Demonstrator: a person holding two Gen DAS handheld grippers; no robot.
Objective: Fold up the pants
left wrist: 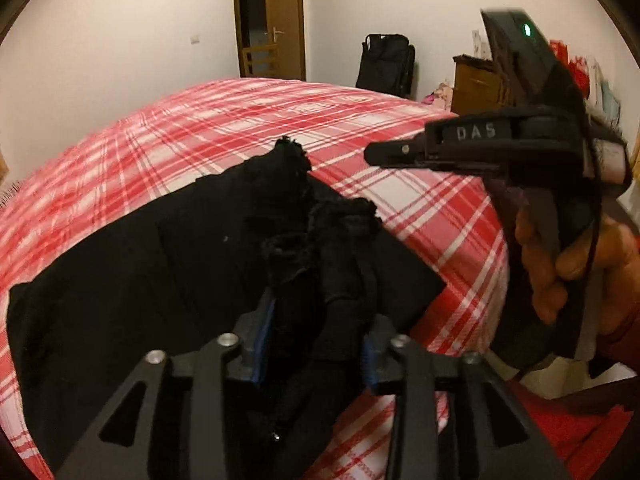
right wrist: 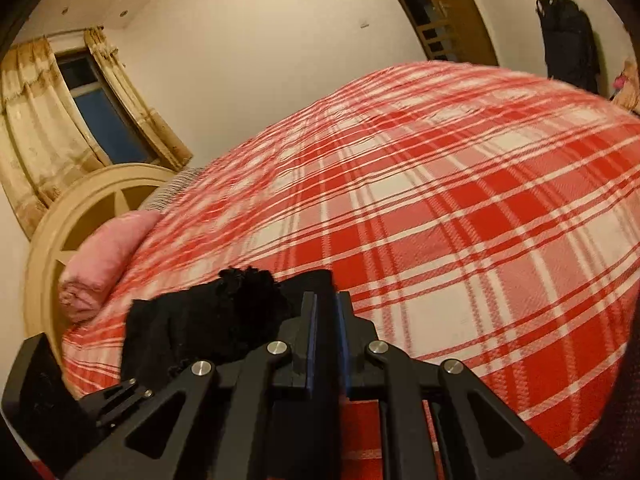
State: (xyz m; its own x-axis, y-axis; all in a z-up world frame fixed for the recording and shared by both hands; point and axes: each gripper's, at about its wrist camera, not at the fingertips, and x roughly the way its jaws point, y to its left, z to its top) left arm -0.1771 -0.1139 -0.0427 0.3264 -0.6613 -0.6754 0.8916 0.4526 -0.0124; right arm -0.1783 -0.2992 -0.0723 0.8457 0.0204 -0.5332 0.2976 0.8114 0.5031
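Black pants lie partly folded on the red-and-white plaid bed. My left gripper is shut on a bunched part of the pants, held a little above the flat layer. My right gripper, seen from the side in the left wrist view, hovers above the bed to the right of the pants. In the right wrist view my right gripper has its blue pads nearly together with nothing between them. The pants sit just left of it, over the bed.
A pink folded cloth and a cream headboard are at the bed's left end. A curtained window, a wooden door, a black bag and a wooden dresser stand along the walls.
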